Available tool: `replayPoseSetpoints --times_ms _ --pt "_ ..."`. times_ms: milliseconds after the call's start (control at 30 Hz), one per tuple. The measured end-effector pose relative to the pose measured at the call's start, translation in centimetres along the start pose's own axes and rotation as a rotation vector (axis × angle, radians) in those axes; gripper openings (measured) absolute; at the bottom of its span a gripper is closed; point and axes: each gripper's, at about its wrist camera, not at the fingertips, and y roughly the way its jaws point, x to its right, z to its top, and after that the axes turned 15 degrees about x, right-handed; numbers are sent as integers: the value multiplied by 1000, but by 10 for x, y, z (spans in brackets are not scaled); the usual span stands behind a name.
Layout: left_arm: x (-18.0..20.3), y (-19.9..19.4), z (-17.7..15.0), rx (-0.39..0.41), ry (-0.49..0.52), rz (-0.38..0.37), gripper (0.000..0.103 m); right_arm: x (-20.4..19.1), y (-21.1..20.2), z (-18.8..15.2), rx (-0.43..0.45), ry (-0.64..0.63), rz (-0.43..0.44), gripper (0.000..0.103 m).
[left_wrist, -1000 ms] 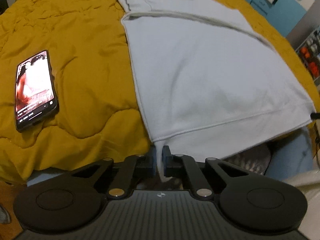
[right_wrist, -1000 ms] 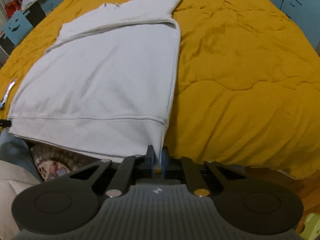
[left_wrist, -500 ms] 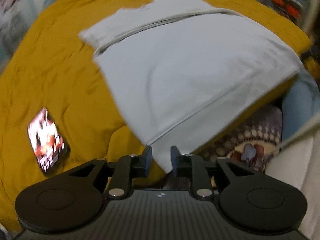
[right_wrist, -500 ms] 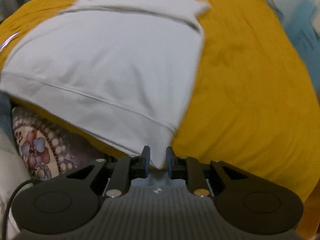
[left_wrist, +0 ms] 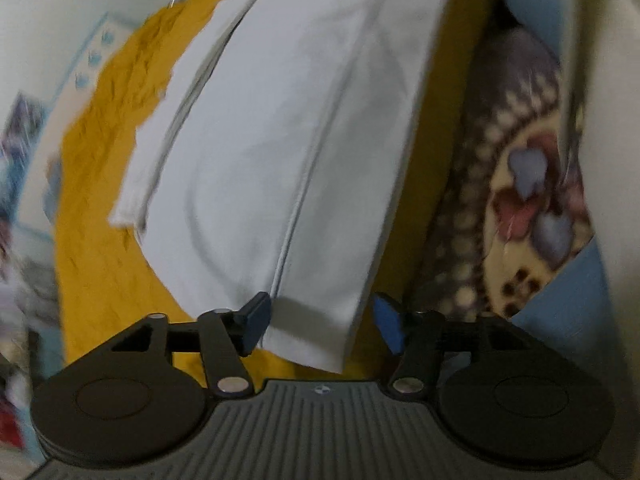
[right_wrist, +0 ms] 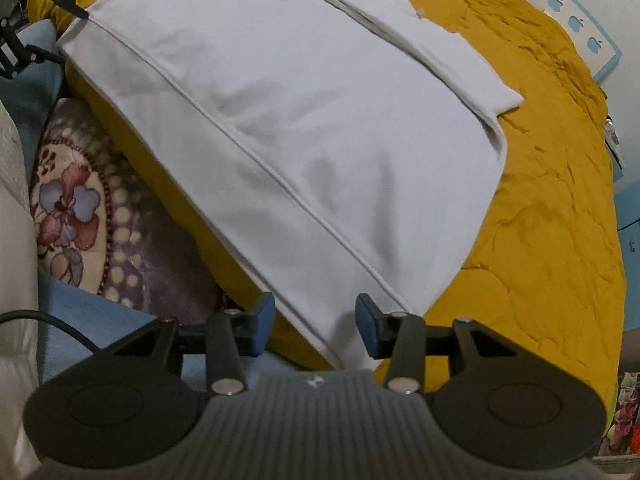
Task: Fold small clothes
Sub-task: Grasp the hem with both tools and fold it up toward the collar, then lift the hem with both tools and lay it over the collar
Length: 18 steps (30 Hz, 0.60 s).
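The left hand-held gripper (left_wrist: 320, 322) is letting go: its jaws have just been opening and are now standing wide, with the near hem corner of the white garment (left_wrist: 304, 128) lying loosely between them and neither blue pad pressing on it. The garment is resting on the mustard quilt (left_wrist: 100, 248) of the bed, with its hem hanging at the bed's near edge and a narrower folded band, probably a tucked sleeve, showing along its far side. The right hand-held gripper (right_wrist: 316, 326) is doing the same at the other hem corner, its jaws having just been opening too, a little less wide, with the cloth between them but free of the pads. So the step in hand looks like the release after the hem was laid down, and the fold is only partly done. The next move is likely calling for both grippers to shift and take a fresh grip on the hem, so as to carry it up toward the collar end with the edges kept square. The garment is a smooth, soft knit with a stitched hem line; the quilt is puckered and crinkled; beside the bed a flower-patterned fabric (right_wrist: 76, 204) is showing, soft and mottled.
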Motion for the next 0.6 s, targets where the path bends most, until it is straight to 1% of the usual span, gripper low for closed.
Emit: replayPoseSetpoints --times_ms 67,100,200,267,300,333,367,400,433,500,600 --pt "9 1 -4 2 63 10 77 0 2 -1 0 -1 6 43" --pt "13 3 -6 2 78 16 80 0 3 -2 -1 -3 6 43" --pt "18 7 -9 0 117 51 78 -2 6 -3 -2 -3 7 43" --pt "17 11 -11 -3 135 101 60 -2 6 -4 -1 -5 6 43" --pt "17 12 -11 -5 147 122 45 -3 7 -4 2 -9 7 43" --pt "16 10 -10 -2 149 124 33 -4 6 -4 5 -17 8 43" --pt "12 8 -10 6 133 118 29 -5 6 -4 8 -29 9 43" --pt "7 5 -9 12 97 114 20 -7 5 -5 13 -49 12 44" --pt "0 2 -7 21 49 100 9 -9 4 -5 14 -70 12 45" --pt "-19 -9 -2 39 -65 77 8 -15 2 -5 11 -134 4 49" --pt "-45 -26 6 74 -199 90 8 -23 0 -8 12 -225 6 50"
